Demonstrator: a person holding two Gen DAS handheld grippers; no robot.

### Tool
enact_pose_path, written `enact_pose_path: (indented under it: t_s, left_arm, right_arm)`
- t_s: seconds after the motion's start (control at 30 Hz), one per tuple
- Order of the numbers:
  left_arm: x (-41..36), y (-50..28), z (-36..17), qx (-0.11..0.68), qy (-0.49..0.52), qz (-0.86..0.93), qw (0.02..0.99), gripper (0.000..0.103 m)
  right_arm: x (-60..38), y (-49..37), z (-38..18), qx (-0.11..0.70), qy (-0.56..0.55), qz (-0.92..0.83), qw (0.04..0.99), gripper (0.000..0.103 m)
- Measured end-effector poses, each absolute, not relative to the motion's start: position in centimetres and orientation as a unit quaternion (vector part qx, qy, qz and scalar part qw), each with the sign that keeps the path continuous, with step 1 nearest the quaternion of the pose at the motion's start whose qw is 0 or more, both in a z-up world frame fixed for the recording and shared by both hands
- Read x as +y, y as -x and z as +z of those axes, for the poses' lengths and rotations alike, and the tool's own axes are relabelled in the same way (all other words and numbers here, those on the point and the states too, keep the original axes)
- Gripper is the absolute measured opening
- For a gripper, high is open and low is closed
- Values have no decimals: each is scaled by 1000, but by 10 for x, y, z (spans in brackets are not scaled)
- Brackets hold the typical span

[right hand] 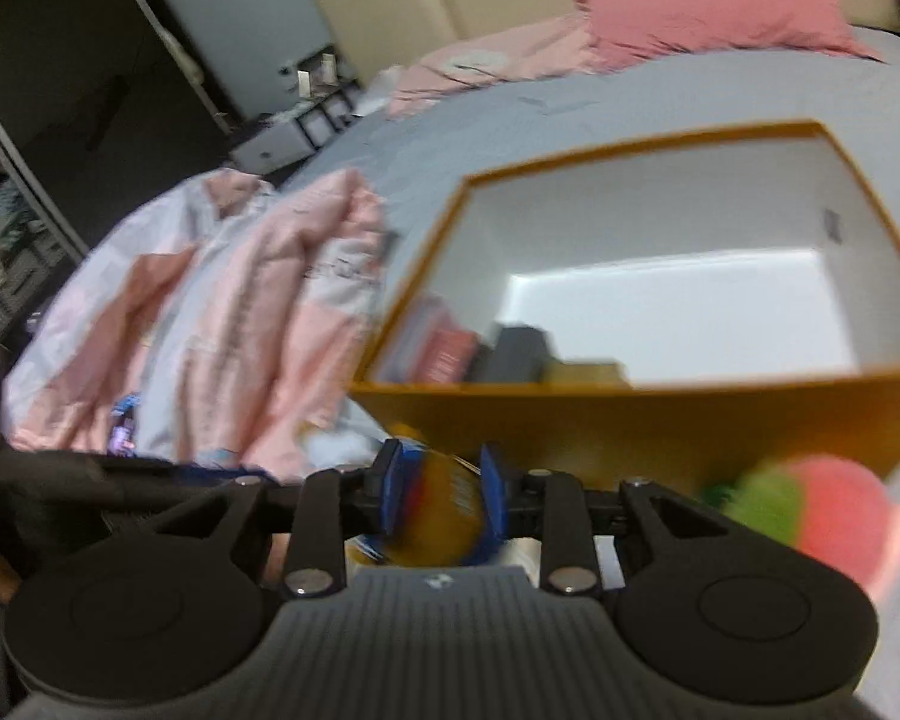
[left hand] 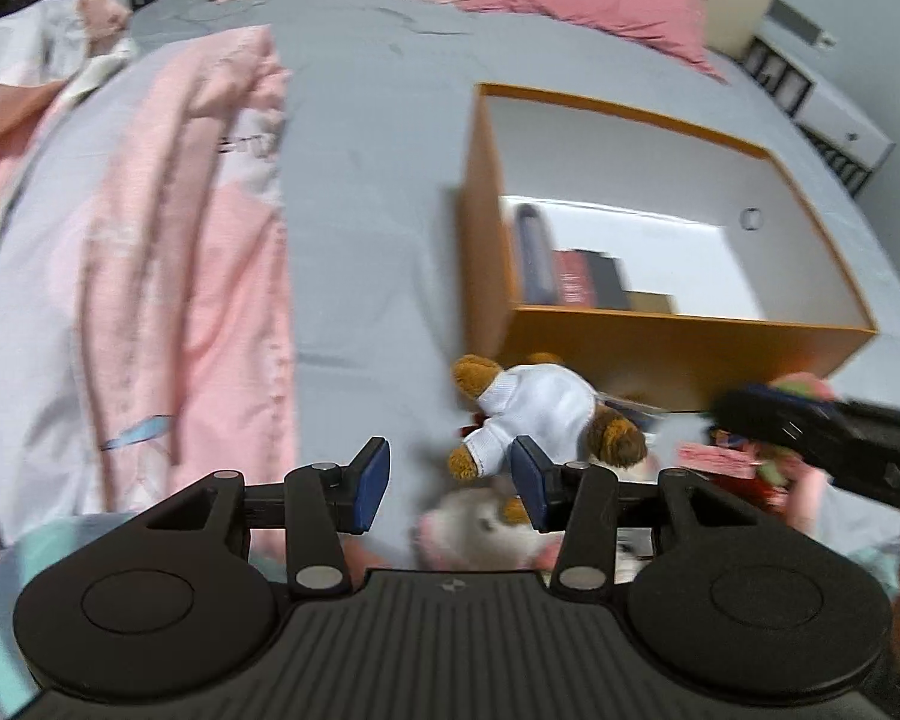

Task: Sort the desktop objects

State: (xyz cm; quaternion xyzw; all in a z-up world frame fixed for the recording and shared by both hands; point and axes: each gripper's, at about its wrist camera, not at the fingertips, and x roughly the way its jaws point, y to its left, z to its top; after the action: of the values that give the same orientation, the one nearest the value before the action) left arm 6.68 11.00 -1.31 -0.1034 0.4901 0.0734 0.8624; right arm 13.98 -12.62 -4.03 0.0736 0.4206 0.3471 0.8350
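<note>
Left gripper [left hand: 450, 483] hangs apart above the teddy bear [left hand: 540, 414]. Right gripper [right hand: 441, 501] straddles a blurred packet [right hand: 444, 510], grip unclear; better steady it before lifting to the box [right hand: 660, 414]

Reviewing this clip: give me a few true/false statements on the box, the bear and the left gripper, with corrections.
1. The orange box sits on the bed. True.
2. The box is empty. False: several books stand along its near wall.
3. The teddy bear lies outside the box, in front of it. True.
4. The bear wears a red top. False: its top is white.
5. The left gripper is shut on the bear. False: its jaws stand apart with nothing pressed between the pads.
</note>
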Motion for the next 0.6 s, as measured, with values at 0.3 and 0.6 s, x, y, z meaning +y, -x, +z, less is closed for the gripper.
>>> enact_pose_path:
  t_s: [0.3,0.6]
  left_arm:
    - [98,-47,19,445,75,58,890,49]
    - [8,-58,10,461,-59,-114,878,49]
  right_arm:
    - [-147,-125,-68,443,-1,284,851,28]
    - [-170,-117,-76,461,28,242,853,28]
